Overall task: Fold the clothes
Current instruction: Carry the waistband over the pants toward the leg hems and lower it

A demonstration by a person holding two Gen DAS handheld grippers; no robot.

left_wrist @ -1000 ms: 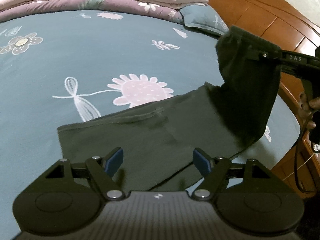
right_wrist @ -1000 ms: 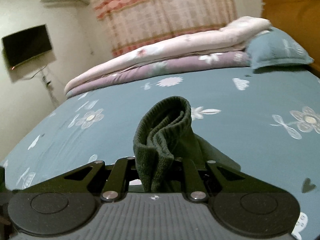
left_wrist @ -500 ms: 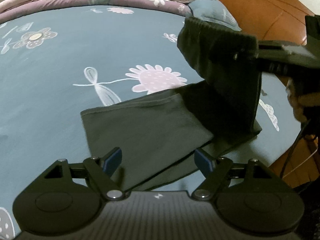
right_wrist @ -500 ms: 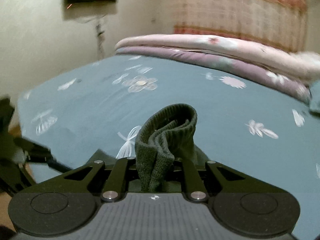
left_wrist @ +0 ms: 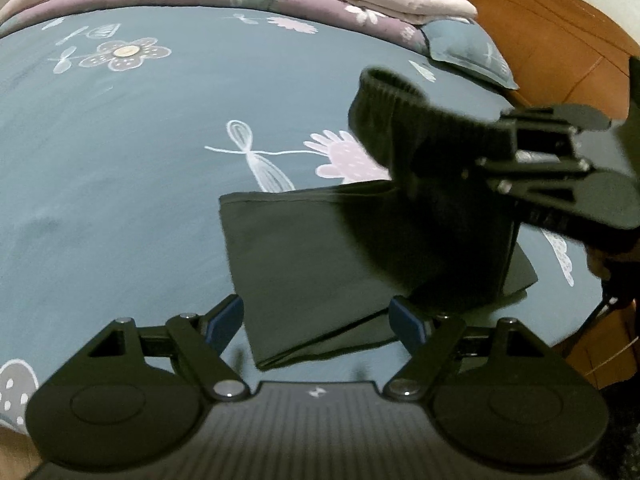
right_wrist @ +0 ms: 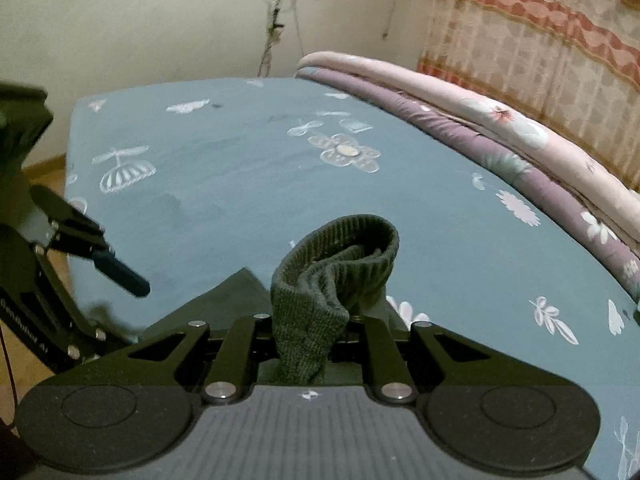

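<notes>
**Tool grip risk on raised cuff**

Left tool (left_wrist: 316, 320) spread, empty, just above the dark garment (left_wrist: 320, 264) lying on the bed (left_wrist: 120, 160). Right tool (right_wrist: 310, 334) pinches the ribbed cuff (right_wrist: 340, 264), raised. Cuff bunched, so it may slip out; garment's flat part is unpinned, so pulling could drag it.

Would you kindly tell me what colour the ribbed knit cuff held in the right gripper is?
Dark green; the ribbed knit cuff shows best in the right wrist view.
</notes>
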